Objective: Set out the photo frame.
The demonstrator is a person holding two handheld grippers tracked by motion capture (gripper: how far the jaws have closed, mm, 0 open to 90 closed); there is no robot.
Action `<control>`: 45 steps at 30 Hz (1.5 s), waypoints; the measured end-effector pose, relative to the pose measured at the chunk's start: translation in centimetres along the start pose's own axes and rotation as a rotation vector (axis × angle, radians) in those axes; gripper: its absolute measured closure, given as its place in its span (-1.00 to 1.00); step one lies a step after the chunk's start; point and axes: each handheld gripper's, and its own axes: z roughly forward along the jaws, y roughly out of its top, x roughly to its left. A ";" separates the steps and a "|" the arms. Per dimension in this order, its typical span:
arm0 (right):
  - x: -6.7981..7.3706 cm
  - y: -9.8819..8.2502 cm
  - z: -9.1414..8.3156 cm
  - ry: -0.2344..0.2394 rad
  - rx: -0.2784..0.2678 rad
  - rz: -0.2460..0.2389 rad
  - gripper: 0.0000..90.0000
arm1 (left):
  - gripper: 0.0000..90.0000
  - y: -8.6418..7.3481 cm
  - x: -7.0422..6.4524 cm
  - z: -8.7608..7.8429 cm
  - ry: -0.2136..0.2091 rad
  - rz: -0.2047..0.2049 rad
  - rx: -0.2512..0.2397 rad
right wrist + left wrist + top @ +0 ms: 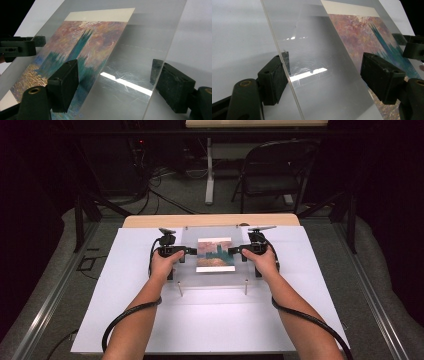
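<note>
A clear acrylic plate point(215, 279) rests on short metal posts point(180, 289) above a colourful painted print point(215, 254). My left gripper point(192, 251) is at the plate's left edge and my right gripper point(231, 251) at its right edge, both pointing inward. In the left gripper view the left gripper point(324, 72) stands open, one jaw on each side of the thin plate point(319, 82). The right gripper point(115, 75) is likewise open and straddles the plate's point(130, 62) edge, with the print point(82, 50) beneath. Neither pair of pads presses the plate.
The plate stands on a white board point(210, 320) that covers a wooden table point(210, 220). Cables trail from both grippers along the forearms. Beyond the table are a folding chair point(275, 170), a table leg and dark floor.
</note>
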 end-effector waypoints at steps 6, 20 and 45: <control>0.0 0.0 0.1 0.007 0.001 0.006 -0.50 | -0.47 0.1 0.0 0.0 0.002 -0.002 0.006; 0.4 0.1 0.0 -0.024 -0.005 0.004 -0.49 | -0.30 0.2 0.2 -0.4 0.013 -0.035 -0.019; 0.3 0.2 -0.2 -0.012 -0.003 -0.009 -0.46 | -0.19 0.4 0.1 -0.8 0.028 -0.058 -0.015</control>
